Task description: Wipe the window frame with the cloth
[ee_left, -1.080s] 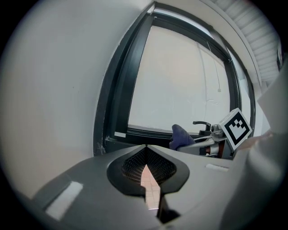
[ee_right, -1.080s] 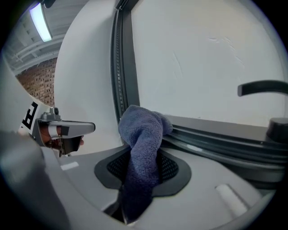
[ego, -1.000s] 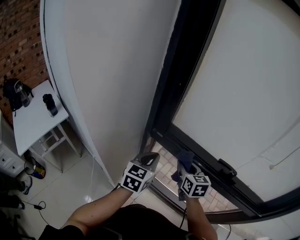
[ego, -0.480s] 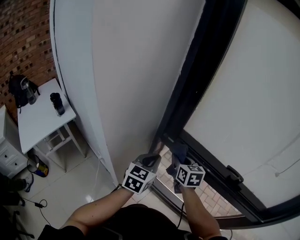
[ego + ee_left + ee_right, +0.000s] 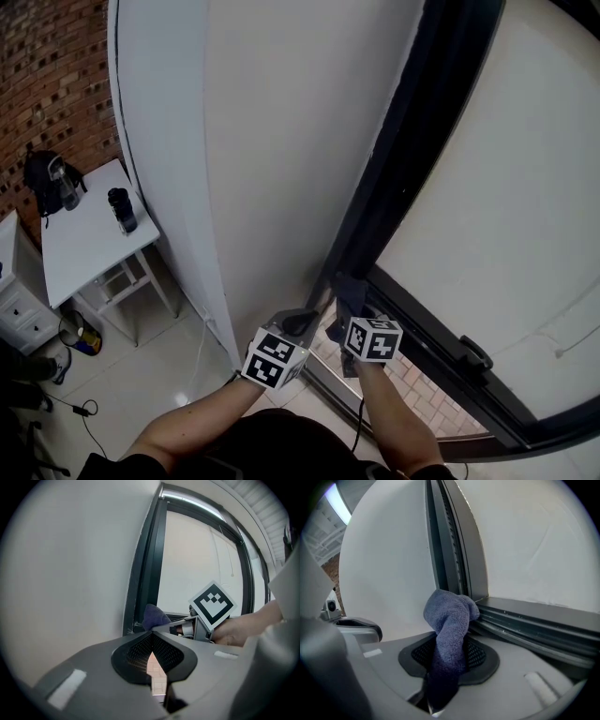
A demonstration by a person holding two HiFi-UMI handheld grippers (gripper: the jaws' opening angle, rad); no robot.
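Blue cloth [image 5: 449, 625] lengthwise in right claw [image 5: 447, 660], tip touching window frame [image 5: 459, 559], left claw [image 5: 151, 644] closed

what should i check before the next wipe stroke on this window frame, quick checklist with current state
1. Cloth clamped in the right gripper: ok, the jaws are shut on it and a wad sticks out ahead.
2. Cloth on the window frame: ok, its tip looks pressed into the bottom corner.
3. Left gripper out of the way: ok, shut, empty, beside the wall.
4. Frame upright free above the corner: ok in the head view.
5. Bottom rail free: not ok, a black fitting stands on it further along.
6. How clean the frame is: cannot tell.
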